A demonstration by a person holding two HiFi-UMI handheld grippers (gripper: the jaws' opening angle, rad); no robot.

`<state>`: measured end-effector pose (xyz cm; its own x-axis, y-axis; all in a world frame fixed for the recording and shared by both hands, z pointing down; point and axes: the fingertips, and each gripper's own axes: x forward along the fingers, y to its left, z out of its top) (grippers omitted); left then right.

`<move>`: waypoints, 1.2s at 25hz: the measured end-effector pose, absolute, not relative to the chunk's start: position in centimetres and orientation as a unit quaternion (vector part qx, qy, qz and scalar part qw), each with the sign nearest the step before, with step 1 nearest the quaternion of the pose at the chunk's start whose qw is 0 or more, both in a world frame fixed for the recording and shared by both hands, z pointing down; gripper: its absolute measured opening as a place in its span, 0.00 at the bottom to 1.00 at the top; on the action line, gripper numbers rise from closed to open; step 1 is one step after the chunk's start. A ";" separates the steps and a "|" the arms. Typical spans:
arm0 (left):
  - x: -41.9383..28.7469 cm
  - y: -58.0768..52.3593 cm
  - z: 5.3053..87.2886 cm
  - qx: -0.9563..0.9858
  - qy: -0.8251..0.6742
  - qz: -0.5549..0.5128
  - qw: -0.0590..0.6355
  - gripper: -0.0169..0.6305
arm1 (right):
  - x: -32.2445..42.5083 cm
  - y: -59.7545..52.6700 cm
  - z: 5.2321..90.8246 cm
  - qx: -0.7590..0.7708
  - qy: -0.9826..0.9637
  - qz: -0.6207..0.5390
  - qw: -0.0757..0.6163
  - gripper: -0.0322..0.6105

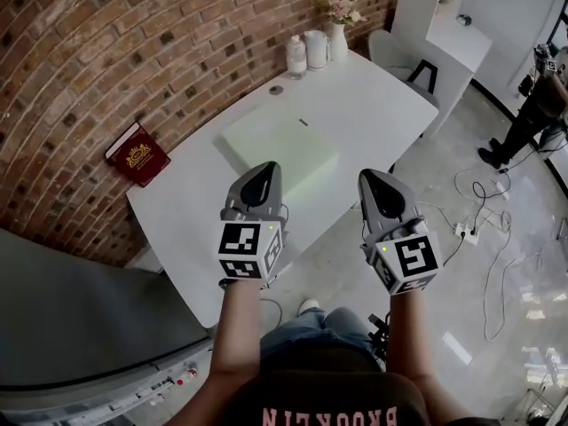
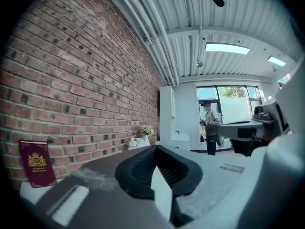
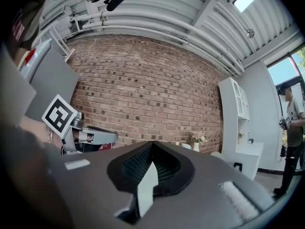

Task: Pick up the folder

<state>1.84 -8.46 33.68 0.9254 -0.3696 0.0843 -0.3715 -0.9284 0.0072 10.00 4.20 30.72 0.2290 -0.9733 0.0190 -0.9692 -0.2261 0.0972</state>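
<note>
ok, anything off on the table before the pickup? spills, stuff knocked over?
Nothing stands out. The folder lies flat on the white table, the red book stands against the brick wall, the jars and vase at the far end are upright. No spill. Only loose cables trail over the floor at right.

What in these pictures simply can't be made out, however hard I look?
- folder: head view, its near corner is hidden behind the left gripper.
- red book: the gold cover print is too small to read in the head view and the left gripper view.
- person: head view, cut off by the right edge.
- white containers: head view, too small to tell what they hold.
</note>
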 end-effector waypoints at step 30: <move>4.6 -25.7 37.5 0.868 -0.486 0.062 0.083 0.02 | 24.7 -19.8 34.2 0.619 -0.784 0.023 0.041 0.05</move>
<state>4.56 -25.70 37.53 0.5200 -0.8332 0.1882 -0.8537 -0.5139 0.0838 24.70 -19.76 34.16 -0.2310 -0.9684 0.0939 -0.9723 0.2333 0.0146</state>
